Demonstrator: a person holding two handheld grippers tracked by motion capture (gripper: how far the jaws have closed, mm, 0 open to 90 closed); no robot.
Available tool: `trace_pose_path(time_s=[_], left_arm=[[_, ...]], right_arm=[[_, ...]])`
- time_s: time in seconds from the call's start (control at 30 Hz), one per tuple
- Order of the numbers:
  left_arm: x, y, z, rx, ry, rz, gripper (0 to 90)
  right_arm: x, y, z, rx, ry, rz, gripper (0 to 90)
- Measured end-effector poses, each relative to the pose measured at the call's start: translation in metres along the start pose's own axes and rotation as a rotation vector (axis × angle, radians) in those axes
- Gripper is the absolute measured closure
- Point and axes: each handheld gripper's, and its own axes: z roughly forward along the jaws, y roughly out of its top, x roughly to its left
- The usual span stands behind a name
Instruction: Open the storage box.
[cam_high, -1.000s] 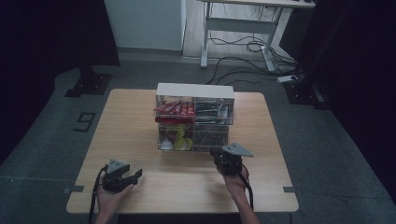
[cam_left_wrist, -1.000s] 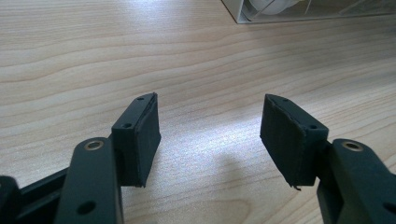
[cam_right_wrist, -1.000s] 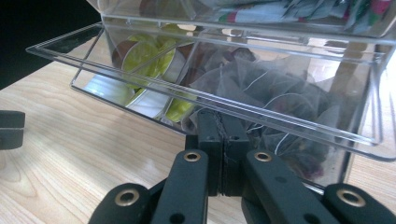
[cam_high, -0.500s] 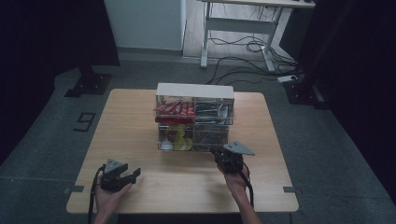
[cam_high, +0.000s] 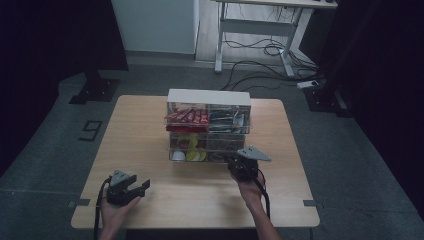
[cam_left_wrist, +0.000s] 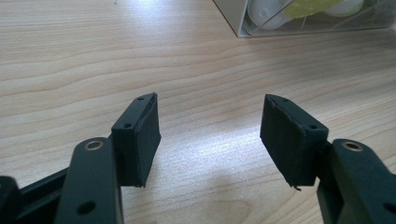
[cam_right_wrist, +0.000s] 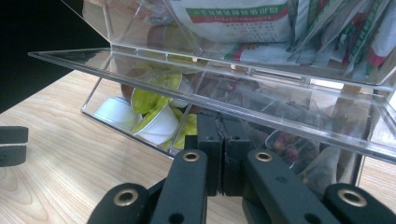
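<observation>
A clear plastic organizer (cam_high: 208, 97) stands mid-table, with red packets (cam_high: 186, 118) and dark packets (cam_high: 226, 120) above and white and yellow cups (cam_high: 190, 154) below. My right gripper (cam_high: 243, 167) is at the front of its lower right compartment. In the right gripper view its jaws (cam_right_wrist: 223, 140) are pressed together under a raised clear flap (cam_right_wrist: 140, 58), with the cups (cam_right_wrist: 154, 121) to their left and tea bags (cam_right_wrist: 289, 144) behind. I see nothing held between them. My left gripper (cam_high: 127, 187) rests open near the front left edge, with only bare wood between its jaws (cam_left_wrist: 210, 121).
The wooden table (cam_high: 140, 130) has bare room left of the organizer and along the front. The organizer's corner with its cups (cam_left_wrist: 266, 9) lies ahead and to the right of the left gripper. A desk frame (cam_high: 250, 30) and cables lie on the floor beyond.
The right gripper has shifted very slightly at the organizer's front. The left gripper has hardly moved.
</observation>
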Motion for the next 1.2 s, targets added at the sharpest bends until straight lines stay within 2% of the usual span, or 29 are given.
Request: trace_pose_path(time_s=[0.53, 0.7, 1.2], left_arm=[[0.001, 0.0, 0.0, -0.006, 0.001, -0.009, 38.1], [0.001, 0.0, 0.0, -0.004, 0.004, -0.011, 38.1], [0.001, 0.0, 0.0, -0.006, 0.006, -0.009, 38.2]], right_arm=[[-0.005, 0.029, -0.003, -0.023, -0.002, 0.014, 87.6], [-0.009, 0.037, 0.001, -0.02, 0.003, 0.034, 87.6], [-0.009, 0.038, 0.005, -0.013, -0.005, 0.031, 87.3]])
